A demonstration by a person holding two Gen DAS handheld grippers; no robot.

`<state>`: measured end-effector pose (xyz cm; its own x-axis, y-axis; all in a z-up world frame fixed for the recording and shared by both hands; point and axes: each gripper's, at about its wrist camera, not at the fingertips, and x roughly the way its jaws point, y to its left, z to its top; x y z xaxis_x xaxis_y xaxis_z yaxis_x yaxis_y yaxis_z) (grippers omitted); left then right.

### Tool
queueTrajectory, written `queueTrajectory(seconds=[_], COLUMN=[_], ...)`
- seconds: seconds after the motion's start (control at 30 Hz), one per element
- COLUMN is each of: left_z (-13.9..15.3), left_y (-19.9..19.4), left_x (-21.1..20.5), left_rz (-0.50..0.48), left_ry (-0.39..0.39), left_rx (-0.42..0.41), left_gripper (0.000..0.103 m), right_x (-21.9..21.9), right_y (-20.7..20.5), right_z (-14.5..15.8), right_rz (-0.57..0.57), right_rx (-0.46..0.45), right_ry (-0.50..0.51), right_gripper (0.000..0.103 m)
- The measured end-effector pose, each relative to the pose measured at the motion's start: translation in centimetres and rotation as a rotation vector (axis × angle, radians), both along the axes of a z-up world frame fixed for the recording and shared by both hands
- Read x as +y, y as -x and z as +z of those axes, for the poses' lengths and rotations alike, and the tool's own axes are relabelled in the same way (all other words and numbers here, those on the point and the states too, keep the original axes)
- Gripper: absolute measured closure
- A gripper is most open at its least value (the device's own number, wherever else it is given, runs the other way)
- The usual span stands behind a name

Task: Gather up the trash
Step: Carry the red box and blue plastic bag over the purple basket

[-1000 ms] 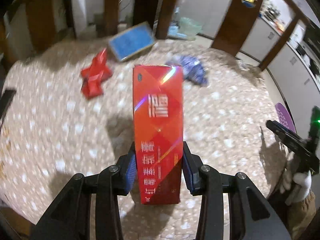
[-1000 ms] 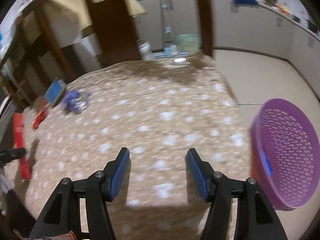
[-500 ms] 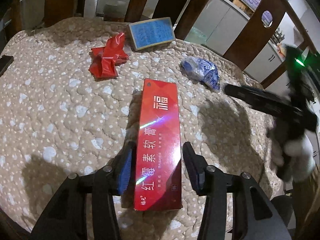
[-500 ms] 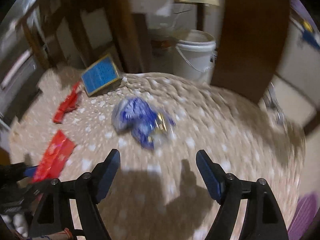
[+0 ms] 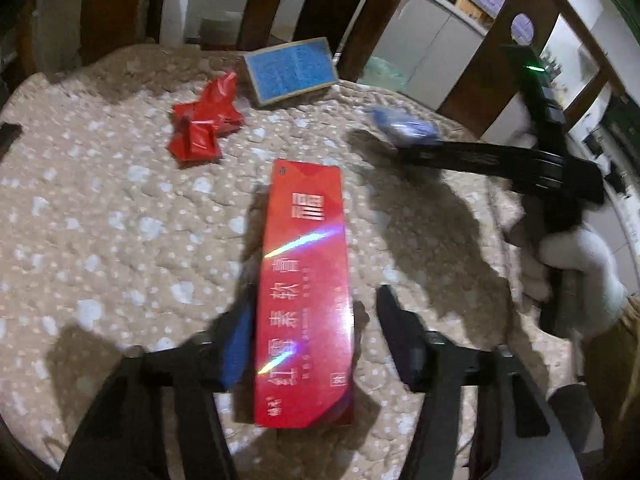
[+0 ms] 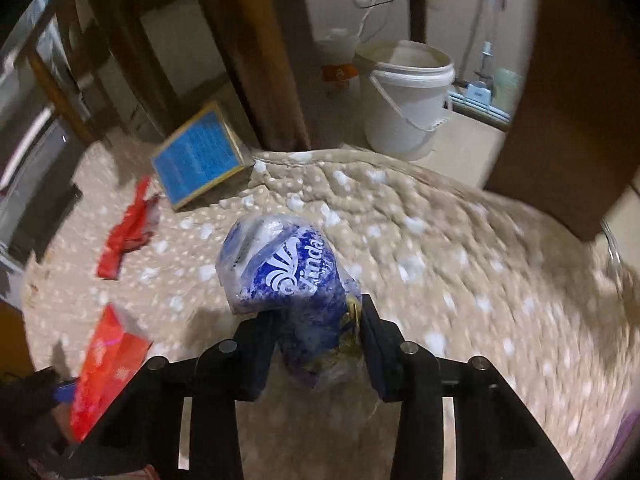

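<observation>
Right now, reading from my claws outward:

Right claw (image 6: 316, 344): its jaws are closing on the crumpled blue-and-white plastic bag (image 6: 280, 272). Both pads press into the bag's lower folds, and I judge I take it low so the bulk stands clear ahead of the fingers.

Left claw (image 5: 314, 336): its jaws are closing around the long red carton (image 5: 306, 292), which lies lengthwise between them. The left pad sits against the carton's edge; on the other side I see a gap, so I read it as not yet gripped. The carton runs along the fingers, which suits a pinch across its narrow width.

Desk (image 5: 100, 220): covered by a beige quilted cloth with pale spots, soft enough for the pads to sink a little under thin trash.

Other trash: a crumpled red wrapper (image 5: 204, 124) lies beyond the carton, and a blue box with a gold edge (image 5: 290, 70) leans at the far rim by the chair backs.

Hard to make out: the left view is blurred, and there the right claw's black fingers cover most of the bag. I cannot tell what is inside the bag. A purple edge (image 6: 628, 436) at the lower right corner of the right view may be a basket, but it is cut off. The white bucket (image 6: 404, 96) on the floor stands beyond the desk.
</observation>
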<state>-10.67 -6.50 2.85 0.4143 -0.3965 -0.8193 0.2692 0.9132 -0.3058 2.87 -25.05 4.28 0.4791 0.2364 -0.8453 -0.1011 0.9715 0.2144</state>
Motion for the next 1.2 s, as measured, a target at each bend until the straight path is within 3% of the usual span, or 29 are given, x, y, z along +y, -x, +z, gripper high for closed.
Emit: queueTrajectory(seconds=[0.37,0.57,0.7,0.93,1.2], left_z=[3.1,5.2,6.3,7.9,8.3], left_y=[1.9,3.4,4.8,6.8,7.3], left_x=[-2.0,-6.3,-9.1,-11.6,-12.4], left_rz=[-0.046,-0.122,-0.161,-0.208,-0.219], left_ry=[-0.01,-0.087,-0.155,-0.232,-0.295], left_rx=[-0.033,-0.078,-0.132,-0.219,-0.237], left_gripper=[0.063,0.063,0.063,0.063,0.063], right_x=[-7.0,-10.3,-12.2,-12.9,-12.2], right_y=[12.8,18.9,20.5,22.0,22.8], right_z=[2.5,2.1,1.1,2.5,3.0], right_rz=[-0.21,-0.324,-0.389,-0.399,-0.393], right_rx=[-0.094,-0.14,-0.12,-0.172,-0.2], right_ry=[-0.076,-0.097,-0.136,-0.172,-0.099], right_gripper=[0.061,0.061,0.06,0.06,0.06])
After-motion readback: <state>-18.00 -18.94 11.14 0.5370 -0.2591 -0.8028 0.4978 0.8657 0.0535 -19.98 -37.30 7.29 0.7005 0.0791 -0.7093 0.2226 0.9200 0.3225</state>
